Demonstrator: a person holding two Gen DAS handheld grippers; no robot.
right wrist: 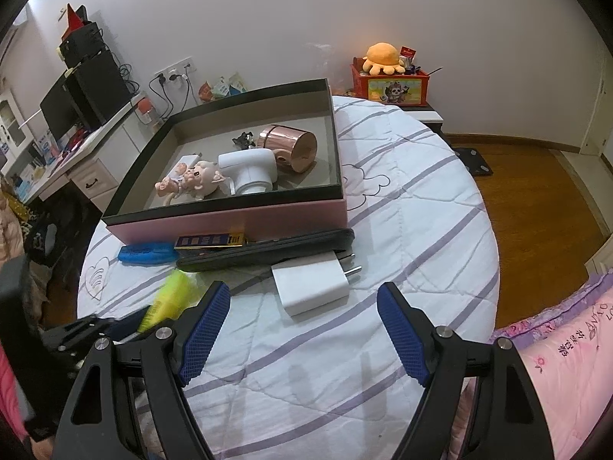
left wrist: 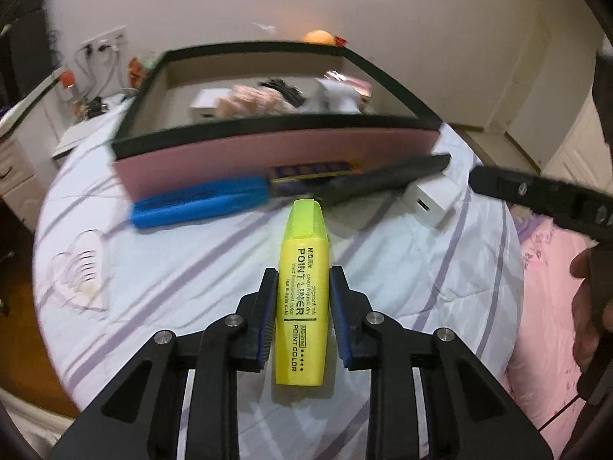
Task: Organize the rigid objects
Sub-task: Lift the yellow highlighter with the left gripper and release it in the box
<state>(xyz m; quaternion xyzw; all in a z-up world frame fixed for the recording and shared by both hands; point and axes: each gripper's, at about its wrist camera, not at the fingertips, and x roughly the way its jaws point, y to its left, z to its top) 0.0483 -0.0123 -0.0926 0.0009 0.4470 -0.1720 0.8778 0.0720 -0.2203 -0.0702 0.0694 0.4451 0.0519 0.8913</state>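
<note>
Left tool (left wrist: 302, 287) clamps highlighter (left wrist: 302, 299) | right tool (right wrist: 304, 306) released | figurine (right wrist: 191, 184) sharp only rightside

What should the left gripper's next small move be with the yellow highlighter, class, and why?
Probably carry it forward and up over the pink box's near wall. The left gripper is shut on the yellow highlighter, the box is open with sorted items inside, and the blue pen lies between.

Black hand-held gripper (right wrist: 302, 329) — blue pads (right wrist: 203, 331)
</note>
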